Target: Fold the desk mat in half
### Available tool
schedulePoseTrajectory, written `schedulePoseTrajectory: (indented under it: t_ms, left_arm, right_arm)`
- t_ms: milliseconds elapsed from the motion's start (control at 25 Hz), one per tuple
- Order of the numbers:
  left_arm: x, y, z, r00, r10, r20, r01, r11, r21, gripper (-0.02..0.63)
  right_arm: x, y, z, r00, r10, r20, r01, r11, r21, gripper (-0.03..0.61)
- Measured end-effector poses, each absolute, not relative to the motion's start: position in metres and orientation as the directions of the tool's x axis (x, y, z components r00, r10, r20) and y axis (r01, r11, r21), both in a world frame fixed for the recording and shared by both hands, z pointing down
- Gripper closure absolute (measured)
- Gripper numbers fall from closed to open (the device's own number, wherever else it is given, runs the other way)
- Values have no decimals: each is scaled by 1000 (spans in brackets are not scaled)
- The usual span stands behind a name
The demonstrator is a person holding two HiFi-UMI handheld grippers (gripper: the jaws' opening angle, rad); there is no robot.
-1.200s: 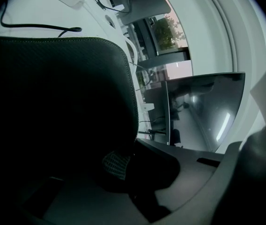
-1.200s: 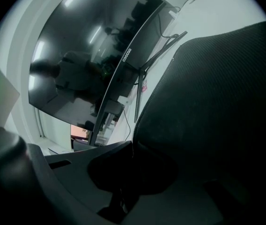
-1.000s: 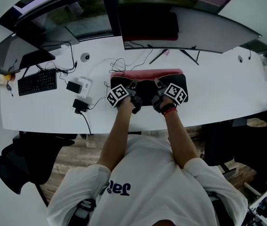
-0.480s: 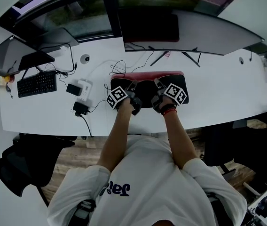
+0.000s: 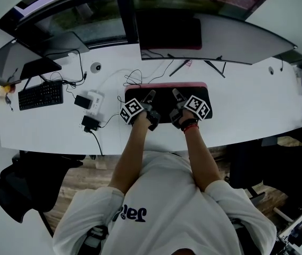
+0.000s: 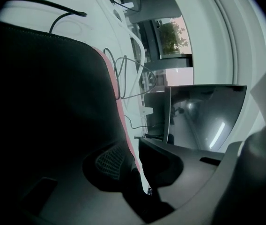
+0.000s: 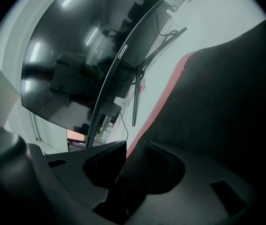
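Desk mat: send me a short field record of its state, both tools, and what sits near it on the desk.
desk mat: folded over, black side up, red strip along far edge, on white desk
left tool: over mat's left part; jaws have just been opening, mat edge between them, not pinched
right tool: over mat's right part; jaws have just been opening, mat edge between them, not pinched
nearby: curved monitor behind; adapters left; keyboard far left

White curved desk (image 5: 246, 110), wooden floor (image 5: 82, 178), black chair (image 5: 18, 191).

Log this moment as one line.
desk mat: folded | left tool: jaws just been opening, mat edge between | right tool: same
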State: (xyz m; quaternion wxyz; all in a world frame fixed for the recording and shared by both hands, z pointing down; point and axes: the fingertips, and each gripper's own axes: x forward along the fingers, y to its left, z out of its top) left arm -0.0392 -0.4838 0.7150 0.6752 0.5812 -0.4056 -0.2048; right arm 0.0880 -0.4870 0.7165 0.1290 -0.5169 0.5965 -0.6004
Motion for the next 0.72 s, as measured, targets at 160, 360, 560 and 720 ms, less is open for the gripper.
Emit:
schedulePoseTrajectory:
  t_ms: [160,360,560,720]
  left_arm:
    - [-38,-483,709,586,-752,301,-225,206,953,519]
    - [-35,-476,691,587,-765,265,-253,139,958,520]
    - [-29,-463,674,599,-761,250,-301,75,951,519]
    - [-29,-447,664,605,-755,253,-354,31,935,519]
  right_arm:
    - [85,-486,705,-444,-785,432,-472,-204,-857,451]
    - [86,-479,686,-448,-811,377,-464,-150,-873,454]
    - [85,-464,672,-464,-811,358,-478,-111,-871,454]
    - [84,-446,665,-474,-805,356,-501,-86,-861,456]
